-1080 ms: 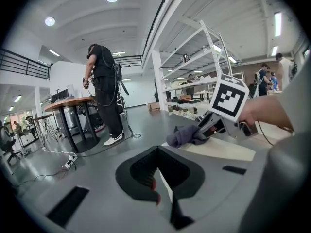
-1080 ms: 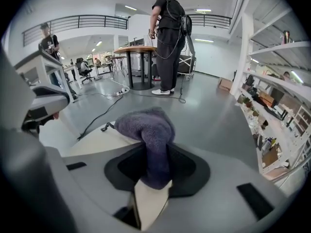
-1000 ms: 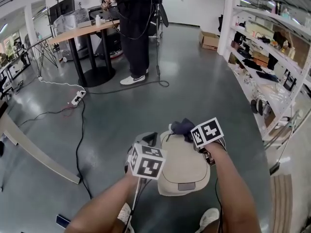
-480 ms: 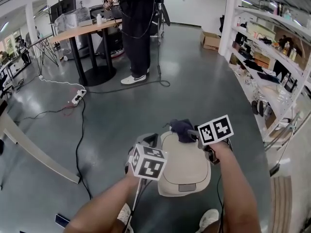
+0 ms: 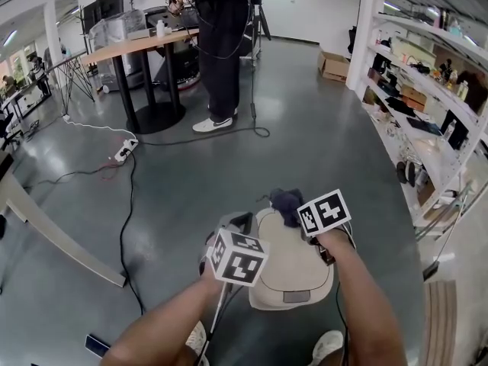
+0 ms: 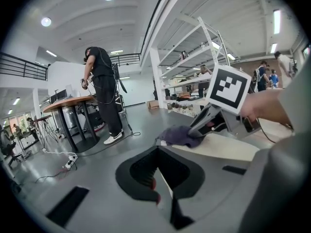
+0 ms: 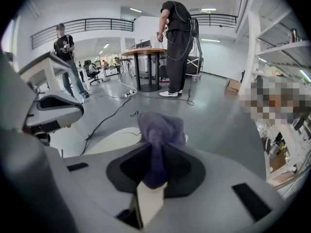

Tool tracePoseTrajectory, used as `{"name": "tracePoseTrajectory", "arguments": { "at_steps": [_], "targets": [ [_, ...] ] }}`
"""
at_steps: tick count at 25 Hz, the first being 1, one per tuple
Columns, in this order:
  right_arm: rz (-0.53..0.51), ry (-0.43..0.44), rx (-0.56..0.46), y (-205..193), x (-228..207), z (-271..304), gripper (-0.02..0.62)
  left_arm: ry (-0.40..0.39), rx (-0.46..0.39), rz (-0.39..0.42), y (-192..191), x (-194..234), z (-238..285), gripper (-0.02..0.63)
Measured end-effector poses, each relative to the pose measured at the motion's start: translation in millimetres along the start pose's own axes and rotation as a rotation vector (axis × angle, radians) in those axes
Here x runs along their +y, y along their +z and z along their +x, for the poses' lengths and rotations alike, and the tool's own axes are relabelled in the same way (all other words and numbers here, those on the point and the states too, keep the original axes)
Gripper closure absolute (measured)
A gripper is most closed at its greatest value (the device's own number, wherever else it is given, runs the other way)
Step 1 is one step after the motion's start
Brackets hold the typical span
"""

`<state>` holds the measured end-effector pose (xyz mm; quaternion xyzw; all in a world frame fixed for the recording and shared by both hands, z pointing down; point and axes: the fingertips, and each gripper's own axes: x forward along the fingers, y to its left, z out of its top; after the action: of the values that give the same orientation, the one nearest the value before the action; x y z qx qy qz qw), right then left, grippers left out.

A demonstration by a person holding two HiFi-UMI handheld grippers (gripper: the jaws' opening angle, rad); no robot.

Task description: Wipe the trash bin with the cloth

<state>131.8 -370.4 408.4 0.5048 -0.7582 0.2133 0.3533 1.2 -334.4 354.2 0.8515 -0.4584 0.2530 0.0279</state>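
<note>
On the grey floor stands the trash bin (image 5: 293, 273). The right gripper (image 5: 299, 213) pinches the purple cloth (image 5: 285, 201) at the lid's far edge; the left gripper (image 5: 237, 222), closed, sits by its left side

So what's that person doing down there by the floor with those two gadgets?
A person is cleaning a beige trash bin that stands on the floor. The right hand-held gripper is clamped on a purple cloth, which lies on the far edge of the bin's lid. The left hand-held gripper hovers at the bin's left side, jaws together, holding nothing. Further back, another person stands by a table.
</note>
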Motion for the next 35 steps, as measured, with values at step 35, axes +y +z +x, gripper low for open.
{"name": "tracePoseTrajectory", "arguments": {
  "at_steps": [35],
  "targets": [
    [-0.113,0.005,0.004,-16.1,82.9,-22.1,0.522,0.052,0.015,-0.063,-24.1,50.9,-34.0,0.606]
  ]
}}
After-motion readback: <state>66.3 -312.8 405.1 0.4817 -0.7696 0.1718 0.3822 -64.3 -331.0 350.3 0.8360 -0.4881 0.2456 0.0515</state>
